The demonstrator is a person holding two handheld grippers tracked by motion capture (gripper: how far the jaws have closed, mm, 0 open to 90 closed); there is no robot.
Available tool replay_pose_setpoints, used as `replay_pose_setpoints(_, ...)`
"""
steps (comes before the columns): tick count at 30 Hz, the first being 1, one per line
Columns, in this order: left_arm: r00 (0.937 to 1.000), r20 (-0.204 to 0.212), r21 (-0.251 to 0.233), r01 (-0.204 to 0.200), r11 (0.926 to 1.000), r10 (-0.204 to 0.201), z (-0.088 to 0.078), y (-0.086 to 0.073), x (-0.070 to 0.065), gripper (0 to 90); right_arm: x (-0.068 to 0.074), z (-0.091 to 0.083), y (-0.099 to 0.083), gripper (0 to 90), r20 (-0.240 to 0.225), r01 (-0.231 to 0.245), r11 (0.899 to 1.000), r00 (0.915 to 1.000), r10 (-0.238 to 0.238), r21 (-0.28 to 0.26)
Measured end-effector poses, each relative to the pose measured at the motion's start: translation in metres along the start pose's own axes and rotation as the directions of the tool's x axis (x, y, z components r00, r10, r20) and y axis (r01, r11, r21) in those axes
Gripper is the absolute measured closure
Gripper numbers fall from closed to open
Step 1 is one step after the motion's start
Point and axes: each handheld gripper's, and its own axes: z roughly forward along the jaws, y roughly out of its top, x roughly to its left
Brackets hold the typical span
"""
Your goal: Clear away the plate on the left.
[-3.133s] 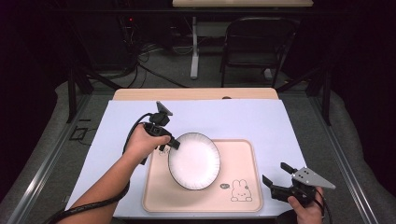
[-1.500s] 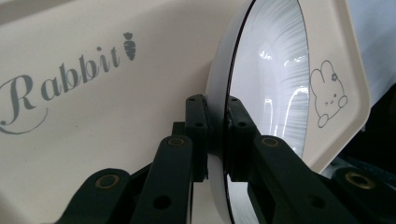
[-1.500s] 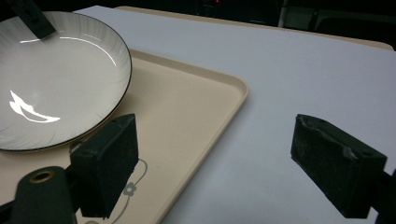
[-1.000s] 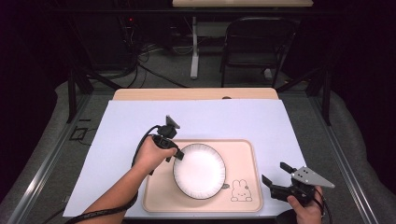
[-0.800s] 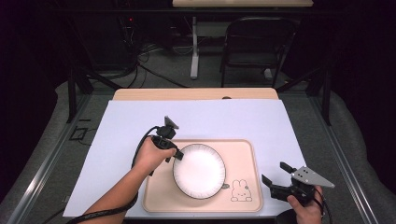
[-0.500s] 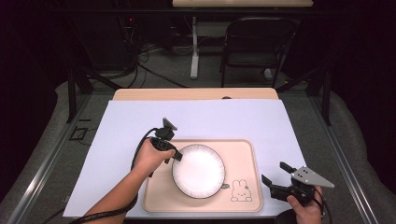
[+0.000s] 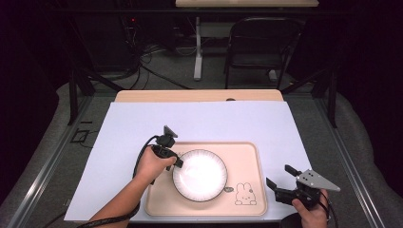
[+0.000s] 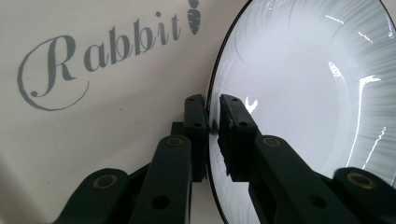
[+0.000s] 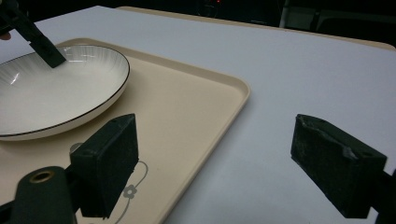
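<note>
Room dark at edges | grey floor | surface wooden, under white sheet | black chair beyond it | second table's white leg | cables on floor | light falls overhead

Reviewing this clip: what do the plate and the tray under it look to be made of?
Plate: likely glazed ceramic, glossy white with sharp highlights, fine ribbed lines and a thin dark rim. Tray: probably matte plastic or melamine, an even beige with printed lettering and a rabbit; the look leaves it open.
</note>
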Motion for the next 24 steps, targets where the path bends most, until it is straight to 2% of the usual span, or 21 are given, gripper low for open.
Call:
replay_pose_setpoints(7,0.9999,-0.010,-0.009,-0.002,1.0000,0.001,0.003,-0.003,0.001,80.7,0.000,0.000,0.000,14.3,0.000,0.001,1.000,1.0000,-0.001,0.000)
replay_pose_setpoints(13,0.9984,-0.045,-0.009,-0.033,0.9994,0.033,0.003,-0.003,-0.004,78.7,0.000,0.000,0.000,14.3,0.000,0.001,1.000,1.0000,-0.001,-0.001)
replay_pose_setpoints(17,0.9978,-0.048,-0.021,-0.048,0.9986,0.047,0.003,-0.004,-0.007,72.7,0.000,0.000,0.000,14.2,0.000,0.000,1.000,1.0000,0.000,-0.001)
replay_pose_setpoints(21,0.9975,-0.042,-0.042,-0.058,0.9974,0.057,0.000,-0.005,-0.010,63.5,0.000,0.000,0.000,14.3,0.000,-0.001,1.000,1.0000,0.001,-0.001)
replay_pose_setpoints(24,0.9964,-0.055,-0.061,-0.068,0.9958,0.065,-0.002,-0.005,-0.013,55.6,0.000,0.000,0.000,14.3,0.000,0.001,1.000,1.0000,-0.001,-0.001)
